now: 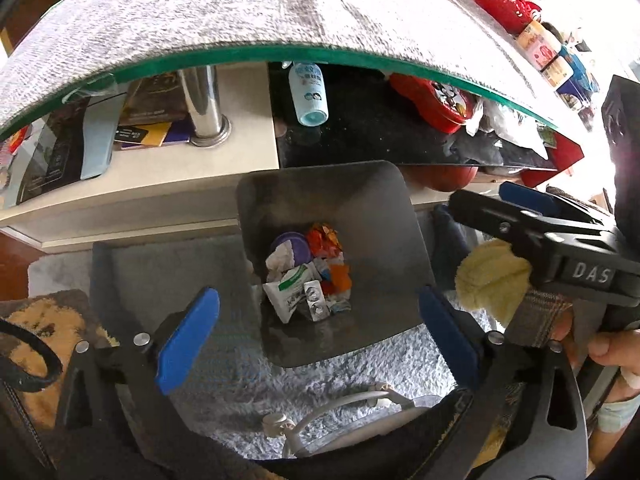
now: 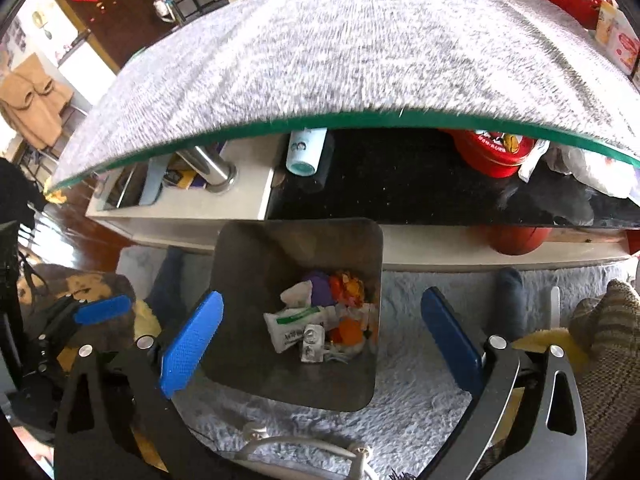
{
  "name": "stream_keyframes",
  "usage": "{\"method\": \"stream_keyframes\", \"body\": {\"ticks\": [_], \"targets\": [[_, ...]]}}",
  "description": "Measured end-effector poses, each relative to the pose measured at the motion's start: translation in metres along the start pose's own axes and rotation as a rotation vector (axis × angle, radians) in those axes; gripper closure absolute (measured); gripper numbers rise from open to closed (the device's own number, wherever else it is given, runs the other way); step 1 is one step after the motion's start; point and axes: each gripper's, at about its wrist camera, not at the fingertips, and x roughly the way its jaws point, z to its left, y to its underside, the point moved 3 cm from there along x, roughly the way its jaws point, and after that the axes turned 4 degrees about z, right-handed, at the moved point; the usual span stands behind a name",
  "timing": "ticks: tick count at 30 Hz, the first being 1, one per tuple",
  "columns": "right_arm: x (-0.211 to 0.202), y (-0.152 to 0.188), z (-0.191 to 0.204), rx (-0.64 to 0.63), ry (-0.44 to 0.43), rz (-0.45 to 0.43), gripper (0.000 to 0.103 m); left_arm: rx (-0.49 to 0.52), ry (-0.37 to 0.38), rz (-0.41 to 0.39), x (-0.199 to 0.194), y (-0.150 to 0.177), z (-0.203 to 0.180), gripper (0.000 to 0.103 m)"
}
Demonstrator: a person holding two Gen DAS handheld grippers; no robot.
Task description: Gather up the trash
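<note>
Both claws released, empty: left claw (image 1: 316, 330), right claw (image 2: 320, 338), blue ribbed pads spread wide. Crumpled wrappers (image 2: 320, 320) lie in square grey bin (image 2: 248, 272) on shaggy rug (image 2: 420, 380), below glass-edged tabletop (image 2: 340, 52).

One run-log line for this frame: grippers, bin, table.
left gripper: open, empty, over bin | right gripper: open, empty, over bin | bin: holds wrappers, white packet | table mat: bare in front

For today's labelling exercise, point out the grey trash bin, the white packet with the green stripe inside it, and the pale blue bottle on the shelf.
Grey trash bin (image 2: 256, 248): right wrist view, bare inner wall.
White packet (image 2: 289, 326): right wrist view, its face.
Pale blue bottle (image 1: 308, 94): left wrist view, its body.
</note>
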Motion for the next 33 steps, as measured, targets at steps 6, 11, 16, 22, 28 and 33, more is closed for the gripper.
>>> {"method": "stream_keyframes", "body": {"ticks": [6, 11, 16, 22, 28, 33], "targets": [[-0.019, -0.004, -0.003, 0.008, 0.009, -0.043, 0.003, -0.014, -0.016, -0.046, -0.021, -0.004, 0.005, 0.008], [-0.044, -0.007, -0.001, 0.01, 0.023, -0.102, 0.003, -0.016, -0.05, -0.124, -0.054, -0.011, 0.007, 0.008], [-0.08, -0.011, 0.004, 0.005, 0.038, -0.201, 0.003, 0.0, -0.092, -0.203, -0.087, -0.017, 0.004, 0.008], [-0.134, -0.022, 0.0, 0.008, 0.077, -0.332, 0.003, 0.014, -0.106, -0.39, -0.155, -0.03, -0.002, 0.008], [-0.196, -0.027, -0.001, 0.0, 0.126, -0.483, 0.003, 0.024, -0.138, -0.565, -0.221, -0.037, -0.009, 0.008], [-0.24, -0.029, 0.006, -0.023, 0.15, -0.584, 0.003, 0.049, -0.179, -0.675, -0.264, -0.038, -0.02, 0.008]]}}
